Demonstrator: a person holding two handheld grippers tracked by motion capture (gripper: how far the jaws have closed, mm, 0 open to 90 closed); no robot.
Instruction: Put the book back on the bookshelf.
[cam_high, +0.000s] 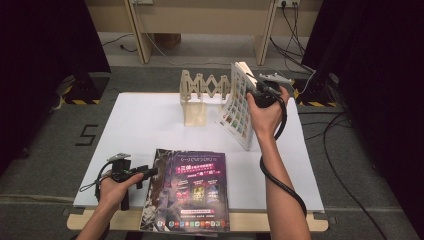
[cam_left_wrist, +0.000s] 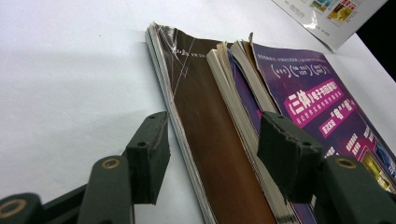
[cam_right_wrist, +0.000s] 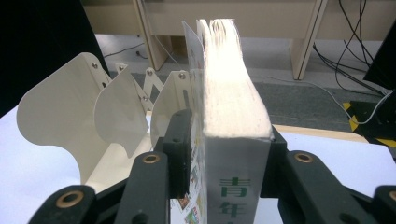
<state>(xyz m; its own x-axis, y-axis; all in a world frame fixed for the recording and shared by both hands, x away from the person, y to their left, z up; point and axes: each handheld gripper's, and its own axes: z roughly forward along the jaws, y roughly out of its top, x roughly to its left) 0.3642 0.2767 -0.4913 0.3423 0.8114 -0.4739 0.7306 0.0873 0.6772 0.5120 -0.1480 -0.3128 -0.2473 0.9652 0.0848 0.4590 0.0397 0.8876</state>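
Observation:
A stack of magazines (cam_high: 190, 192) with a purple cover lies flat at the table's front edge. My left gripper (cam_high: 149, 173) rests at its left side. In the left gripper view it is open (cam_left_wrist: 217, 154), one jaw over the bare table and the other over the stack's (cam_left_wrist: 219, 154) spine edge. My right gripper (cam_high: 254, 94) is shut on a thick book (cam_high: 237, 107), held upright just right of a cream fold-out book rack (cam_high: 200, 95). Seen from the right gripper (cam_right_wrist: 229, 154), both pads press the book (cam_right_wrist: 231, 93) near its spine, with the rack's dividers (cam_right_wrist: 93, 116) to its left.
The white table top (cam_high: 145, 125) has bare room left of the rack and between rack and stack. Beyond the table stand wooden desk legs (cam_high: 140, 35). Cables (cam_high: 345, 140) run across the grey floor at right, and dark curtains hang on both sides.

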